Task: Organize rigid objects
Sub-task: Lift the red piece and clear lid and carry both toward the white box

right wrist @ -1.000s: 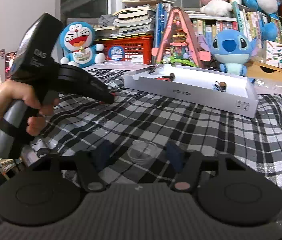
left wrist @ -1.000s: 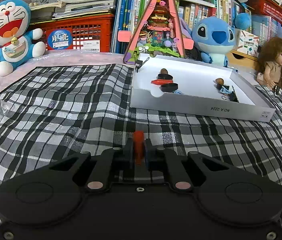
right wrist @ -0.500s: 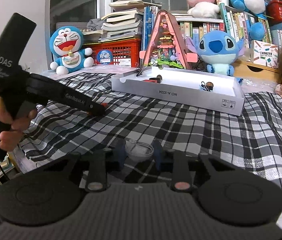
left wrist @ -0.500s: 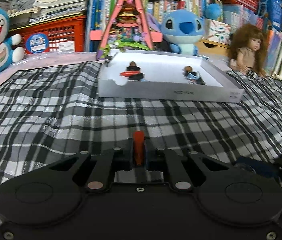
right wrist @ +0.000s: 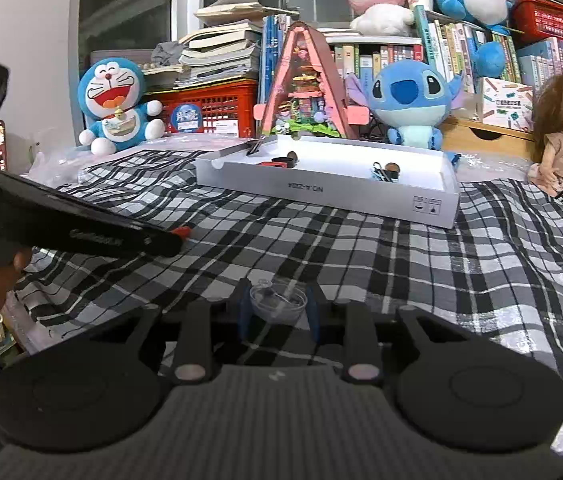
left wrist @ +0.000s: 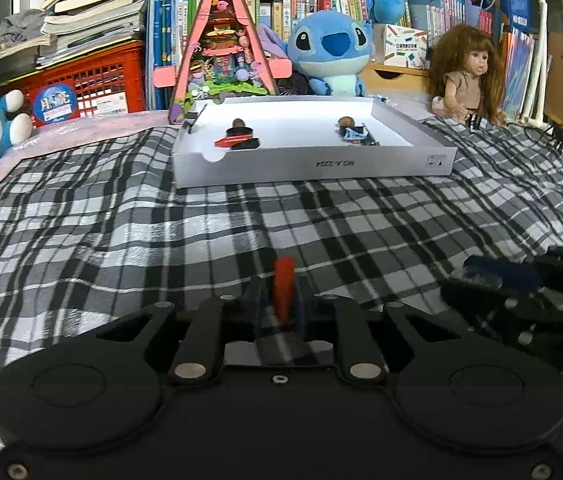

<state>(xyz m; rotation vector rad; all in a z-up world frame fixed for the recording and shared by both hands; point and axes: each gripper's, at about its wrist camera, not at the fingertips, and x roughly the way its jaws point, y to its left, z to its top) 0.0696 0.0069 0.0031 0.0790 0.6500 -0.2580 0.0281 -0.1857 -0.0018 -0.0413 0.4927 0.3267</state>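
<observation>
Two claws low over the checked cloth (left wrist: 161, 220), white tray (left wrist: 313, 164) beyond.

The left claw (left wrist: 284, 292) is easing open around a red piece (left wrist: 284, 280); the right claw (right wrist: 279, 312) grips a clear cup (right wrist: 279, 300). The tray holds small bits in two clusters; bare cloth lies between.

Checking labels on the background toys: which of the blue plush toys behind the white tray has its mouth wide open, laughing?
The Doraemon plush at far left, beside the red crate. The Stitch plush behind the white tray shows only a big dark nose.
</observation>
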